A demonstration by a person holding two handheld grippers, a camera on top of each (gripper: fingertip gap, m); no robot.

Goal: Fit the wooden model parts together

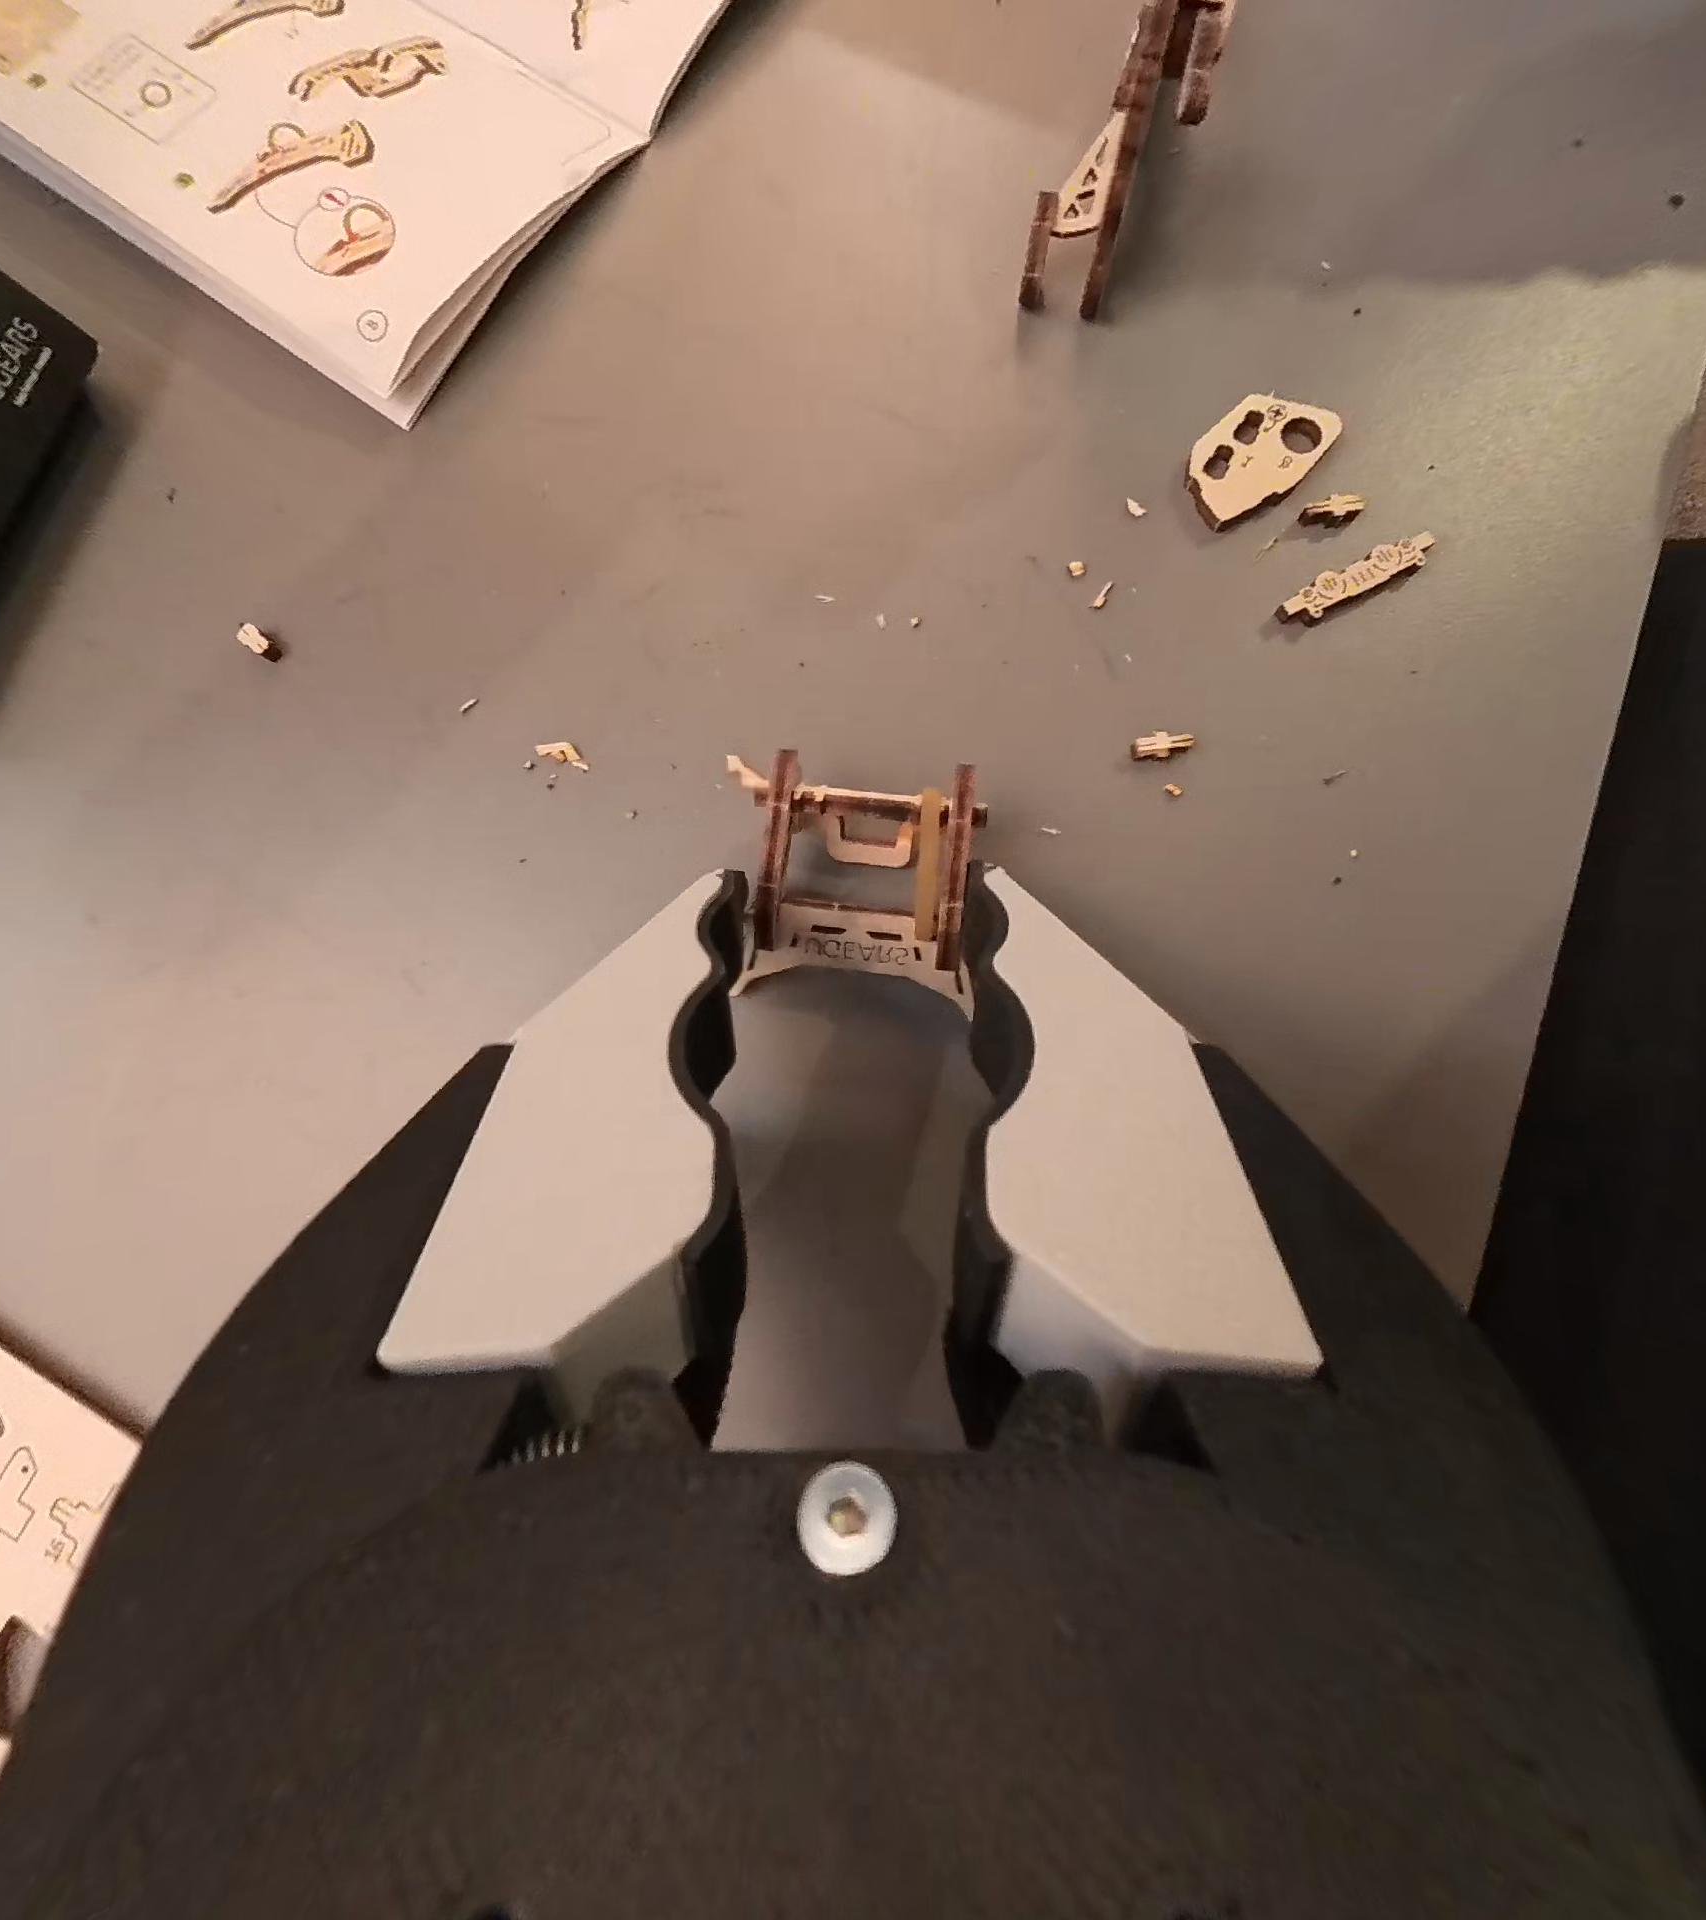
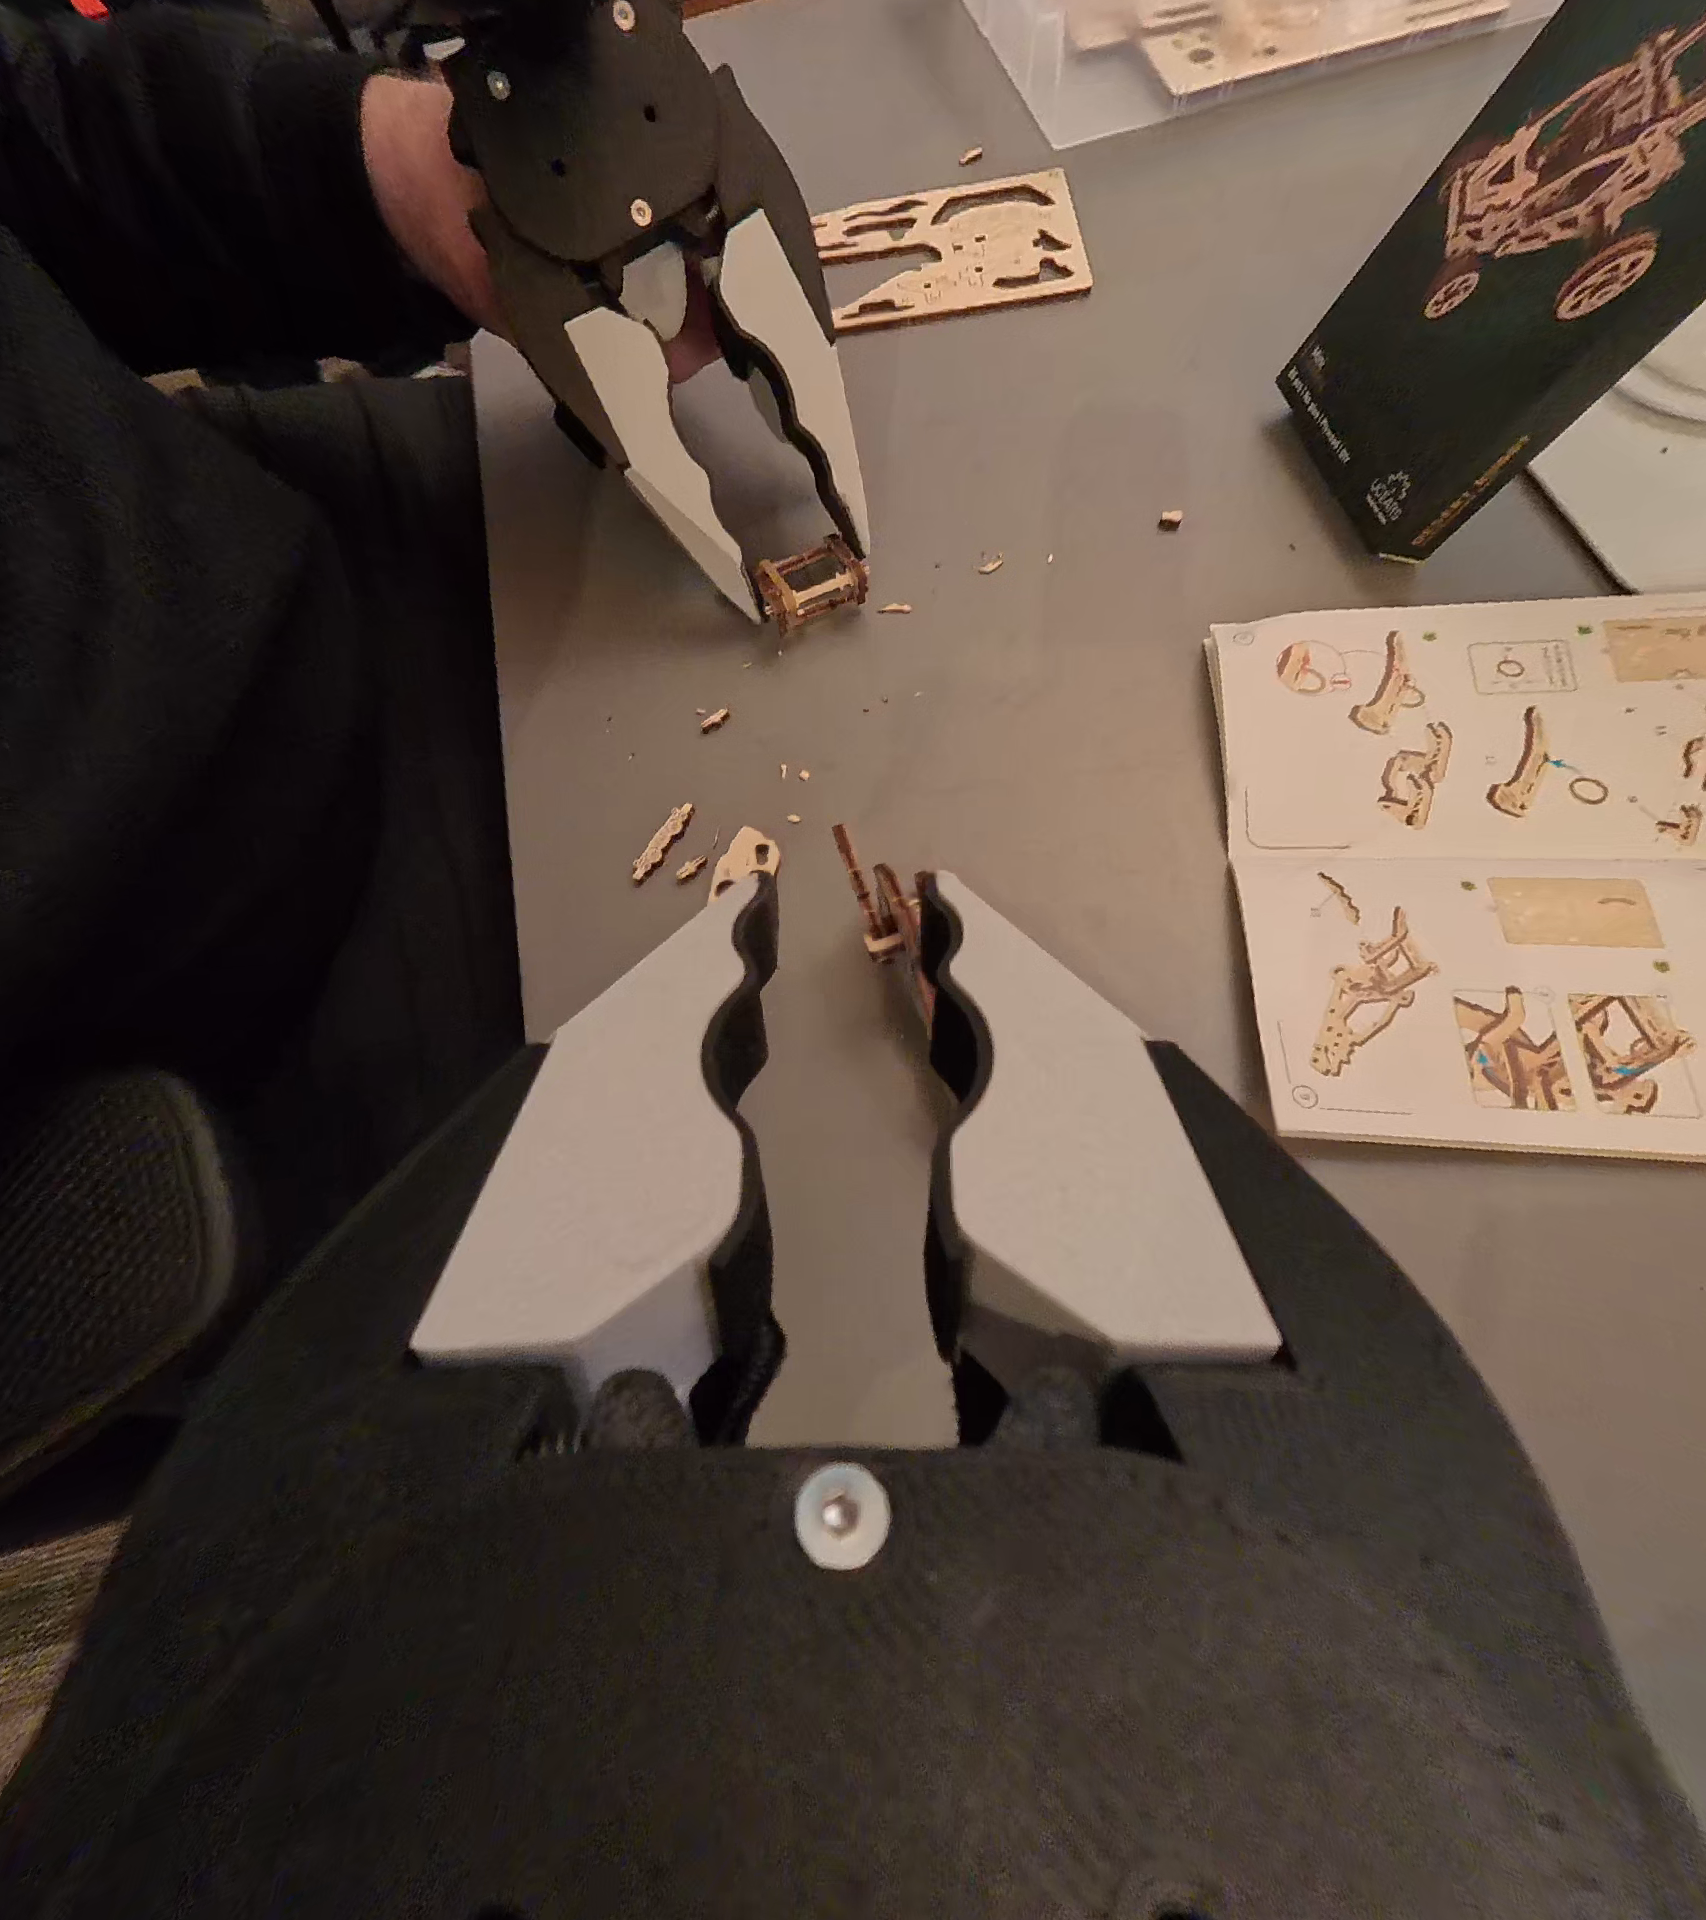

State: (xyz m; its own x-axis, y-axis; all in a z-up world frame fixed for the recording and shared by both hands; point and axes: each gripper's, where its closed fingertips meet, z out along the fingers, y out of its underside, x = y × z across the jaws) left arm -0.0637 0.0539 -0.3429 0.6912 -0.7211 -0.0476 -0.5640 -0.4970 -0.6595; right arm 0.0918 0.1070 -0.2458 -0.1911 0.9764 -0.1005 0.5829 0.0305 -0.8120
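My left gripper point(image 1: 859, 914) is shut on a small wooden frame point(image 1: 864, 883) with two side plates and cross bars, held at the fingertips just above the grey table point(image 1: 724, 468). It also shows in the right wrist view point(image 2: 807, 597), with the frame point(image 2: 813, 590) touching the table. My right gripper point(image 2: 849, 899) is open. A wooden arm assembly point(image 2: 880, 914) stands against the inside of its right finger, and it also shows in the left wrist view point(image 1: 1109, 187). A loose rounded plate with holes point(image 1: 1259, 468) and a thin strip point(image 1: 1353, 587) lie on the table.
An open instruction booklet point(image 2: 1514, 883) lies to the right, with a black product box point(image 2: 1555, 260) behind it. A punched plywood sheet point(image 2: 953, 249) lies farther back. Wood chips are scattered mid-table. A person's dark clothing point(image 2: 153, 623) borders the table's left edge. The grippers' ends are close to 20 cm from one another.
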